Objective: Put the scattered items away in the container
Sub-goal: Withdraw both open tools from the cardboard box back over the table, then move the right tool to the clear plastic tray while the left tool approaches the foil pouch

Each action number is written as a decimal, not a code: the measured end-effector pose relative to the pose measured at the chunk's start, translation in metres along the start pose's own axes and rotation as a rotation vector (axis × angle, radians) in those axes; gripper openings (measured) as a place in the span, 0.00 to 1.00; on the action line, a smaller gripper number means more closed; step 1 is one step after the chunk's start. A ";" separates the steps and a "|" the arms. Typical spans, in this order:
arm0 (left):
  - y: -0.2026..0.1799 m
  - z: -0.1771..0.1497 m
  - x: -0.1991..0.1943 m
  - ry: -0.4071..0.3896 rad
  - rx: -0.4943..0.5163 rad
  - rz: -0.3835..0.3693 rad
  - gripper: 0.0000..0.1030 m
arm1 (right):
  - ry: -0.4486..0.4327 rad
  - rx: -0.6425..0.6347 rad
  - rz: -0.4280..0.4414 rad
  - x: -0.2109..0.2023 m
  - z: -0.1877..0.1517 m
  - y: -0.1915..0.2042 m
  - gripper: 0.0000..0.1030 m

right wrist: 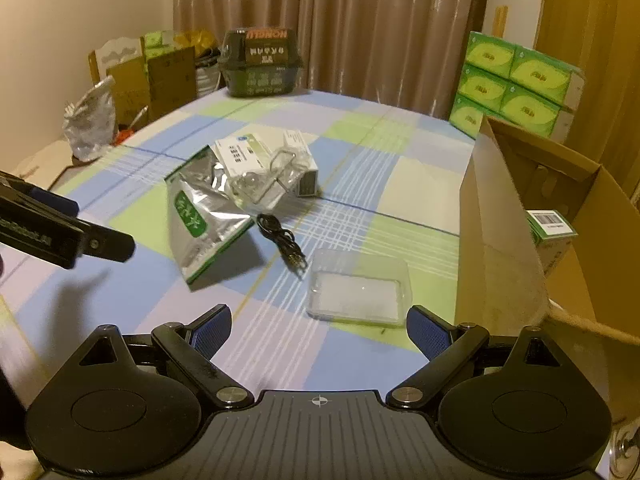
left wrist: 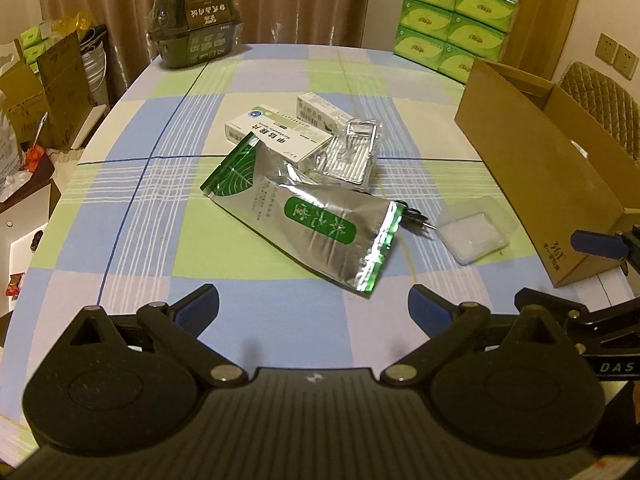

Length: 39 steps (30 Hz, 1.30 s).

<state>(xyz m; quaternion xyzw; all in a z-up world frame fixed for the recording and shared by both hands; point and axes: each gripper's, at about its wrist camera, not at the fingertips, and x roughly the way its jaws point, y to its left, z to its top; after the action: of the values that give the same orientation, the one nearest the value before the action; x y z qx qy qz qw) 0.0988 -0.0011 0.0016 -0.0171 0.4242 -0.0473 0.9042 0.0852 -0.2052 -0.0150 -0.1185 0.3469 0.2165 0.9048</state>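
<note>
Over the oval table with its blue, green and cream checked cloth point(left wrist: 132, 216), the left gripper point(left wrist: 314, 310) hung with its blue-padded jaws spread wide and nothing between them, pointed down at the clutter in the middle of the cloth. The right gripper point(right wrist: 319, 330) was likewise wide apart and empty-handed, its jaws just short of the shallow clear plastic tray with a white insert point(right wrist: 358, 294). The silver foil pouch with green trim and a green label point(left wrist: 304, 216) lay crumpled at the centre, one end resting against the white and green medicine carton point(left wrist: 276, 132), with a second, smaller white carton point(left wrist: 320, 108) behind it and a clear plastic blister pack point(left wrist: 352, 152) just beside them. A coiled black cable point(right wrist: 280, 236) lay between the pouch and the tray. The open brown cardboard box point(right wrist: 504, 208) stood at the table's right side, a green and white barcoded carton point(right wrist: 550, 228) already inside it
</note>
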 end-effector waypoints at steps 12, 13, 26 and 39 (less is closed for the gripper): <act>0.013 0.006 0.023 0.020 -0.032 -0.006 0.96 | 0.057 -0.020 -0.082 0.049 0.012 -0.002 0.91; 0.014 0.006 0.025 0.022 -0.033 -0.007 0.96 | 0.063 -0.007 -0.094 0.053 0.012 -0.004 0.91; 0.021 0.007 0.043 0.028 -0.061 -0.029 0.96 | 0.072 0.165 -0.172 0.091 0.016 -0.016 0.97; 0.034 0.010 0.050 0.021 -0.082 -0.031 0.96 | 0.098 0.267 -0.112 0.098 0.014 -0.024 0.84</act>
<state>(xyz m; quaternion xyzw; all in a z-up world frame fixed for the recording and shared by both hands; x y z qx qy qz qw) 0.1409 0.0273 -0.0328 -0.0603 0.4348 -0.0437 0.8974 0.1698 -0.1908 -0.0693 -0.0267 0.4093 0.1114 0.9052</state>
